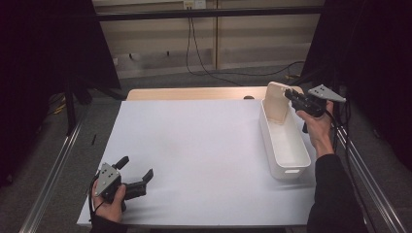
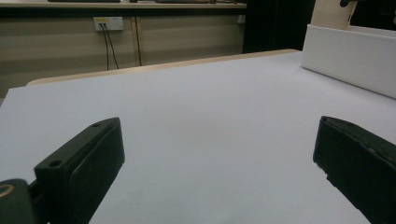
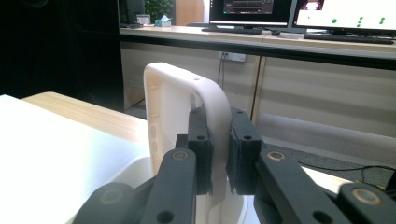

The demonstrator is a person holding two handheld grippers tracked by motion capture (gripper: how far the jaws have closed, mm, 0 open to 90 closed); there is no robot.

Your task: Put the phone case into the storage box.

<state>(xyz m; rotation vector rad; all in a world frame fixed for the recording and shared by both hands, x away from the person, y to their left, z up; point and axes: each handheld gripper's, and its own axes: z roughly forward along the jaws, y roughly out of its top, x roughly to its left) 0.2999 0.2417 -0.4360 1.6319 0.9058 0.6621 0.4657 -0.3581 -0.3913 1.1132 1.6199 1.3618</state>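
A long white bin point(image 1: 284, 141) stands on the right side of the white table sheet point(image 1: 194, 145). A cream-white lid point(image 1: 277, 103) stands nearly upright in the bin's far end. My right gripper point(image 1: 291, 95) is shut on the lid's edge; in the right gripper view the two black pads point(image 3: 201, 149) pinch the lid's rim point(image 3: 212, 100) from both sides. My left gripper point(image 1: 135, 169) rests at the near left corner of the sheet, open, its jaws wide apart with nothing between them point(image 2: 215, 163). From there the bin's wall point(image 2: 350, 56) shows far to the right.
A strip of wooden tabletop point(image 1: 194, 93) shows beyond the sheet. Metal rails point(image 1: 53, 170) run along both sides of the table. Cables point(image 1: 204, 68) trail over the floor behind. A wall with sockets point(image 2: 108, 22) and a desk with monitors point(image 3: 289, 11) lie beyond.
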